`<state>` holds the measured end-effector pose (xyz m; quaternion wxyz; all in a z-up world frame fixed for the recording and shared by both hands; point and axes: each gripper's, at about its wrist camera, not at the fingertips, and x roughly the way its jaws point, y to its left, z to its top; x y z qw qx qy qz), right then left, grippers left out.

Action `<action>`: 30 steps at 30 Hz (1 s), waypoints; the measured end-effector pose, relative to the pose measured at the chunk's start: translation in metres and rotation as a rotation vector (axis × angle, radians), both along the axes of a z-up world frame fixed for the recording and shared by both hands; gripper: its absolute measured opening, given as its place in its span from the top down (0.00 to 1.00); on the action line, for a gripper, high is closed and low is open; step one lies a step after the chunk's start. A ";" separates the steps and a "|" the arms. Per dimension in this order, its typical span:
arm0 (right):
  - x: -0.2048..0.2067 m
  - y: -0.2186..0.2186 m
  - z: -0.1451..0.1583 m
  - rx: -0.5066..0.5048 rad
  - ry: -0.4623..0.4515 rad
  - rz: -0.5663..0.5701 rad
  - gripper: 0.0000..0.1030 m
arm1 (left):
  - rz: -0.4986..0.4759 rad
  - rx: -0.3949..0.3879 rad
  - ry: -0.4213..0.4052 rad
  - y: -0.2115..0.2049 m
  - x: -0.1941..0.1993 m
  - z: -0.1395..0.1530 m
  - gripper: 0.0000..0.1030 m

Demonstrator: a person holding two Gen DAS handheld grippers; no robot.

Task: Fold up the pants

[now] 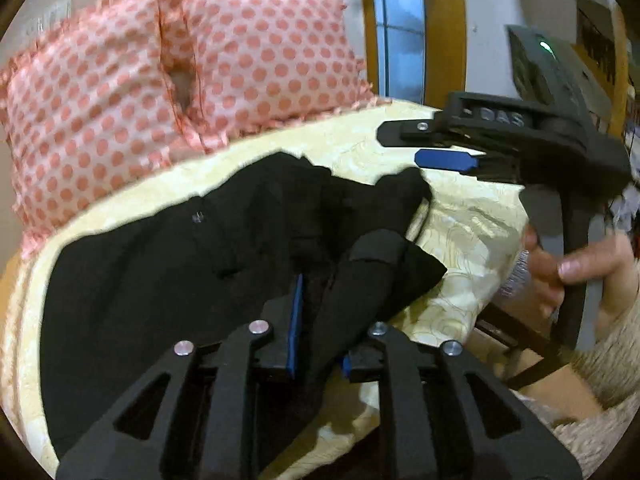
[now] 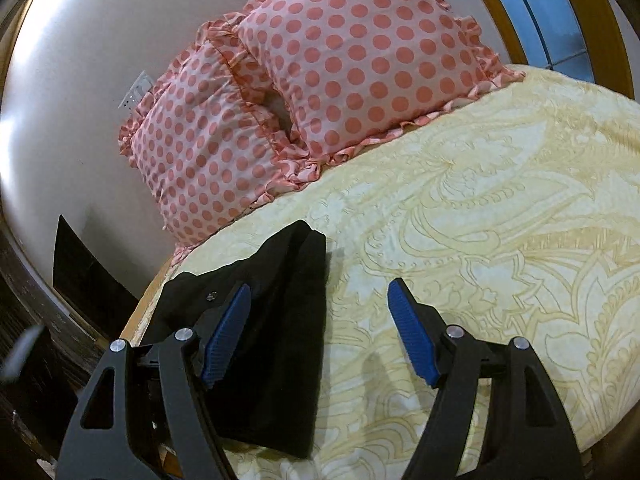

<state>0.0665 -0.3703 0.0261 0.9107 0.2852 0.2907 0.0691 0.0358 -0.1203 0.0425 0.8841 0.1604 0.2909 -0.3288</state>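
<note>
Pants (image 1: 168, 264) fold pinched between left fingers (image 1: 295, 320), beside spread right fingers (image 2: 412, 332)

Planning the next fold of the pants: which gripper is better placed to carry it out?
Left gripper: its jaws already pinch the black pants. The right gripper hangs open, holding nothing.

Bedspread (image 2: 500, 216): wide bare stretch right of the black pants (image 2: 272, 344), open for passage up to the pillows.
Pillows (image 2: 320, 80): two, dotted pink, propped at the head of the bedspread against the wall (image 2: 88, 80); they close off that end.
Pants: folded heap near the left edge of the bedspread, with a bunched fold raised between the closed fingers of the left gripper (image 1: 320, 344).
Right gripper (image 2: 320, 336): fingers spread, hanging above the bedspread beside the pants, one finger over the cloth.
</note>
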 end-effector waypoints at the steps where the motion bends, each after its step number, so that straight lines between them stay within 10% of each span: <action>1: 0.000 0.001 0.003 -0.008 -0.008 0.004 0.29 | -0.015 -0.037 0.018 0.006 -0.002 0.004 0.75; 4: -0.001 0.006 0.017 -0.027 -0.062 0.017 0.29 | -0.029 -0.201 0.089 0.044 -0.010 0.024 0.47; 8: 0.004 0.031 0.037 -0.043 -0.143 0.128 0.29 | 0.144 -0.317 -0.027 0.098 -0.006 0.046 0.14; 15: 0.030 0.108 0.022 -0.137 -0.049 0.386 0.29 | 0.371 -0.258 0.090 0.137 0.033 0.009 0.14; 21: 0.025 0.102 -0.016 -0.097 0.079 0.391 0.29 | 0.354 -0.249 0.152 0.147 0.031 -0.024 0.11; 30: 0.073 0.043 0.020 -0.013 0.132 0.257 0.18 | 0.438 -0.338 0.206 0.199 0.076 0.012 0.08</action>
